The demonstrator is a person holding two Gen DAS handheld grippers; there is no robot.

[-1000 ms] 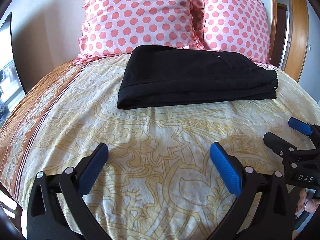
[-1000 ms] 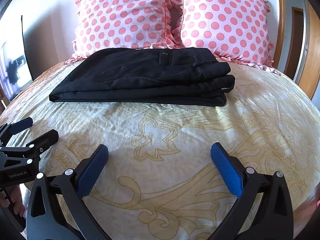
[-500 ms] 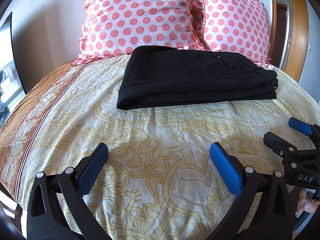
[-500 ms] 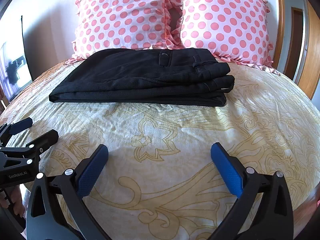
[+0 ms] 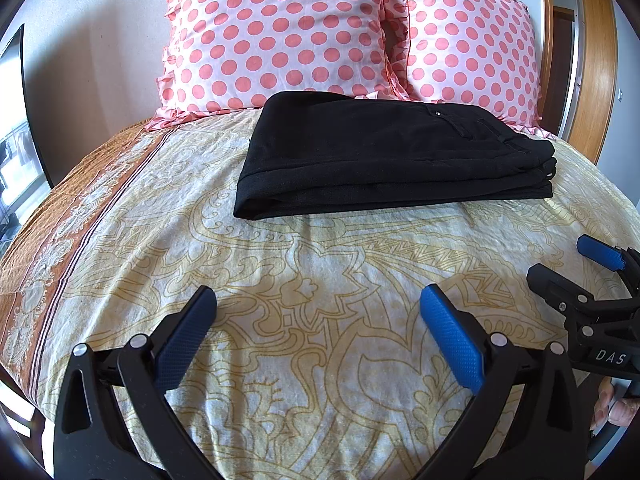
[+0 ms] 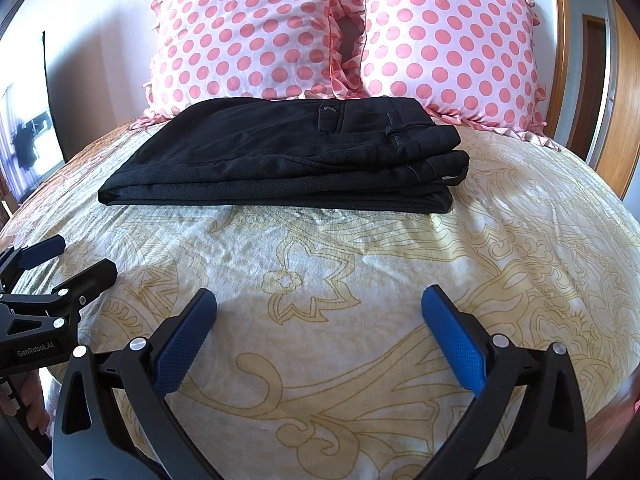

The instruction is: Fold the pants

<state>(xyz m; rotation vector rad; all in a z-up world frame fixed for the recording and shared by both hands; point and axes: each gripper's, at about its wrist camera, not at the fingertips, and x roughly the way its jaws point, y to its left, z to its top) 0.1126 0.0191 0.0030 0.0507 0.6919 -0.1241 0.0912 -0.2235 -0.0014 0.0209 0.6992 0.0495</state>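
Observation:
Black pants (image 5: 384,152) lie folded in a flat rectangular stack on the bed, in front of the pillows; they also show in the right wrist view (image 6: 288,156), waistband to the right. My left gripper (image 5: 316,300) is open and empty, well short of the pants, over the bedspread. My right gripper (image 6: 318,300) is open and empty, also well short of them. The right gripper shows at the right edge of the left wrist view (image 5: 568,264), and the left gripper at the left edge of the right wrist view (image 6: 64,256). Neither touches the pants.
Two pink polka-dot pillows (image 5: 280,36) (image 6: 448,40) stand against the headboard behind the pants. The yellow patterned bedspread (image 5: 320,248) has an orange border on the left. A wooden door frame (image 5: 596,60) stands at the right.

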